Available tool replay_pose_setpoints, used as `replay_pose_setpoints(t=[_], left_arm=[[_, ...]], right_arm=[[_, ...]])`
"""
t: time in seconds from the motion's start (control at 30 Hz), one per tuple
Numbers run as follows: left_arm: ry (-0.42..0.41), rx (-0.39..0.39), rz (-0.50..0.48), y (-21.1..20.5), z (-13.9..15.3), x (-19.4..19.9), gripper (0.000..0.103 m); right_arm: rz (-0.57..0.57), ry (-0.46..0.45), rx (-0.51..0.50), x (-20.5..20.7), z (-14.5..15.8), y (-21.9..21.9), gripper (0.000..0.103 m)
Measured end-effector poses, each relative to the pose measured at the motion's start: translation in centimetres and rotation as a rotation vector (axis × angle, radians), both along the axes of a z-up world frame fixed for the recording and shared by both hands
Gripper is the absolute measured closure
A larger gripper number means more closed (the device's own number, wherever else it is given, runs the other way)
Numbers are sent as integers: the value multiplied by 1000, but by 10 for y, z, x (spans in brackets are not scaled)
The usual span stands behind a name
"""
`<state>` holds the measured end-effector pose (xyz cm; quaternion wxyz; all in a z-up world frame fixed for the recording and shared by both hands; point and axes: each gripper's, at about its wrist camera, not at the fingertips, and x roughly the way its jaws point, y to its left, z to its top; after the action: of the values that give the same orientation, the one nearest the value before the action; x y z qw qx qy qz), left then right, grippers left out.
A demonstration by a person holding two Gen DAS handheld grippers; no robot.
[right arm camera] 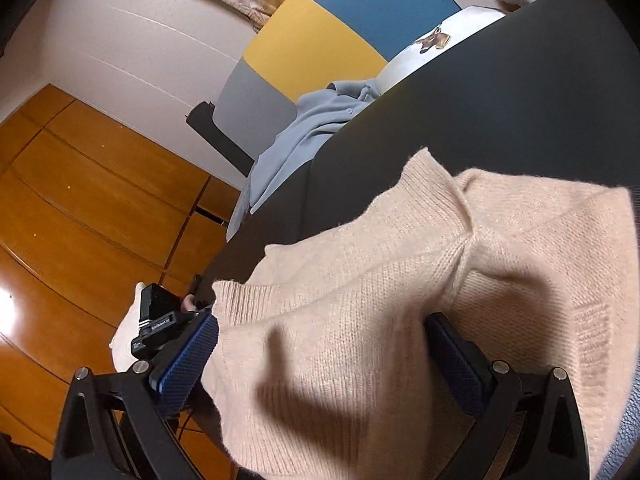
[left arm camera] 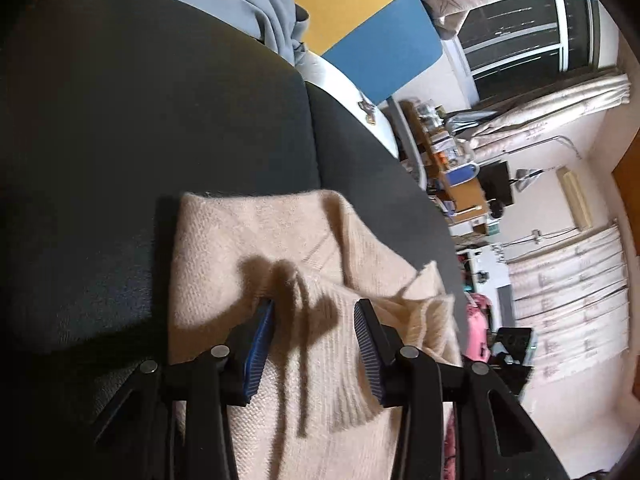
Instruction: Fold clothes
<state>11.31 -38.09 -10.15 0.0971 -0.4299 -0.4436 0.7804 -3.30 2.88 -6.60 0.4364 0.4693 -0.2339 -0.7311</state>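
A beige knit sweater (left arm camera: 248, 240) lies folded on a dark table (left arm camera: 120, 120), and its near edge hangs over the table's rim in the right wrist view. My left gripper (left arm camera: 314, 344) hovers low over the ribbed hem. Its jaws stand half apart, with cloth lying between the blue pads (left arm camera: 366, 352) but not pinched. My right gripper (right arm camera: 324, 360) stands wide over the sweater (right arm camera: 400, 300). Its left pad (right arm camera: 188, 360) is bare at the cloth's edge, and the right pad is partly covered by knit.
A light blue garment (left arm camera: 240, 4) is heaped at the table's far side, also visible in the right wrist view (right arm camera: 304, 132). Behind it stands a chair back in yellow, blue and grey (right arm camera: 320, 48). A wooden floor (right arm camera: 80, 200) lies below the table edge. A cluttered desk (left arm camera: 452, 160) stands off to the right.
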Motion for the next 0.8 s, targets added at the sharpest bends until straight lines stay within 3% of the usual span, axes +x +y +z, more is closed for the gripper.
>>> replay_pose_setpoints(t=[0.1, 0.23, 0.33, 0.4, 0.47, 0.57, 0.67, 0.7, 0.8], left_arm=[[17, 125, -109, 10, -5, 1, 63], [59, 164, -211, 27, -1, -6, 63], [78, 160, -209, 29, 3, -19, 77], [120, 200, -161, 20, 5, -24, 94], [196, 295, -87, 5, 3, -24, 97], [302, 498, 111, -26, -8, -28, 96], [273, 549, 285, -49, -32, -34, 85], [238, 561, 325, -52, -41, -35, 77], [153, 489, 379, -55, -49, -28, 75]], right_arm=[[-6, 1, -10, 2, 1, 6, 0], [-31, 4, -18, 4, 4, 16, 0], [-59, 22, 0, 6, 10, 26, 0], [-80, 27, 15, 4, 12, 33, 0], [-105, 11, 31, -1, 9, 41, 0], [-122, -46, 42, -7, -4, 46, 0], [-136, -78, -2, -11, -10, 51, 0], [-145, -93, -21, -13, -11, 54, 0], [-161, -104, -43, -13, -7, 63, 0]])
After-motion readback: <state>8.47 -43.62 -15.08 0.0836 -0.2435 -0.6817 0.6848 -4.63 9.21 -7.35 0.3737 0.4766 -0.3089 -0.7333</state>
